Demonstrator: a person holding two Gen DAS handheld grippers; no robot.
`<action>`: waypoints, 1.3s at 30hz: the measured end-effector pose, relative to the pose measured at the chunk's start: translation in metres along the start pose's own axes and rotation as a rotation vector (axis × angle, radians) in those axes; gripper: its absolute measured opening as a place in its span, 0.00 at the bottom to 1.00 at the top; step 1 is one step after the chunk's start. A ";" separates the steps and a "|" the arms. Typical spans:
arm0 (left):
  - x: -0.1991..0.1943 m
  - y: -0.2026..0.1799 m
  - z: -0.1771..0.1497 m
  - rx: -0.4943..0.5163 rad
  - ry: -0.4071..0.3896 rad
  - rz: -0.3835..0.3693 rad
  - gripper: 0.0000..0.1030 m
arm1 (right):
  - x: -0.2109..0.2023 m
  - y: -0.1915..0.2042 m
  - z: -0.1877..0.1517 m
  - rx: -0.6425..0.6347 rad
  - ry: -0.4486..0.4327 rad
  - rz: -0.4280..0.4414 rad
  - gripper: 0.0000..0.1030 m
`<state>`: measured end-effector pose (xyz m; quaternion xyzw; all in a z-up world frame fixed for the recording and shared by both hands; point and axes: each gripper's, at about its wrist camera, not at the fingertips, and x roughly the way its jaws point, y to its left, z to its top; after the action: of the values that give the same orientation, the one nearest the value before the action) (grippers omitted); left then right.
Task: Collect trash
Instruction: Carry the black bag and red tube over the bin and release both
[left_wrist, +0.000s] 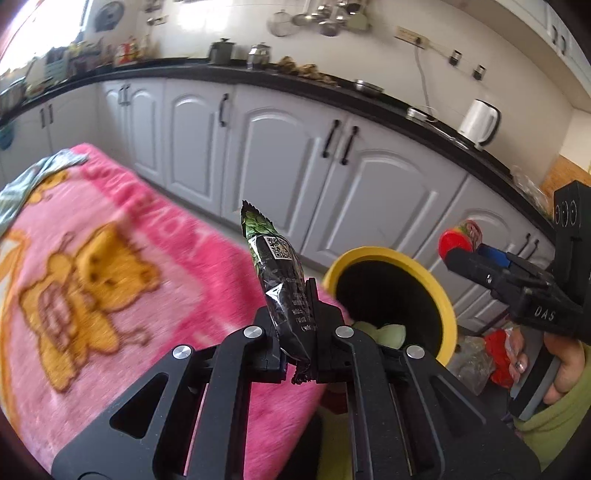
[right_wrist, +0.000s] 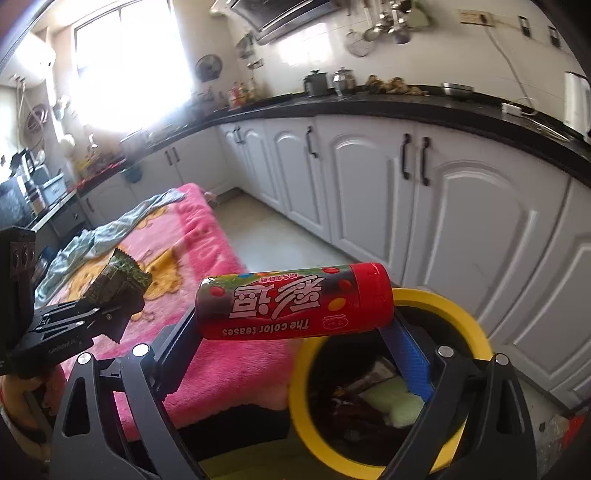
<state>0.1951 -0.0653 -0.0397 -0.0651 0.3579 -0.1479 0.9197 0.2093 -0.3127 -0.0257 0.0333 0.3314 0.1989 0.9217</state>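
My left gripper is shut on a black and green snack wrapper that stands up between its fingers, above the pink blanket's edge and left of the yellow-rimmed bin. It shows in the right wrist view with the wrapper. My right gripper is shut on a red candy tube, held crosswise just above the bin. In the left wrist view the right gripper with the tube is over the bin's right side. The bin holds pale green and dark trash.
A pink blanket with a yellow bear print covers the surface on the left, with a light blue cloth on it. White cabinets under a black counter run behind. Plastic bags lie on the floor right of the bin.
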 end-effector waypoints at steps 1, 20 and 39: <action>0.003 -0.004 0.003 0.006 0.001 -0.007 0.04 | -0.003 -0.005 -0.002 0.004 -0.002 -0.010 0.87; 0.072 -0.093 0.036 0.121 0.055 -0.124 0.04 | -0.019 -0.059 -0.047 0.015 0.024 -0.165 0.88; 0.128 -0.111 0.031 0.137 0.156 -0.156 0.05 | 0.026 -0.059 -0.069 -0.031 0.123 -0.176 0.88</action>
<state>0.2806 -0.2114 -0.0741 -0.0180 0.4113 -0.2478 0.8770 0.2048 -0.3621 -0.1064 -0.0226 0.3857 0.1238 0.9140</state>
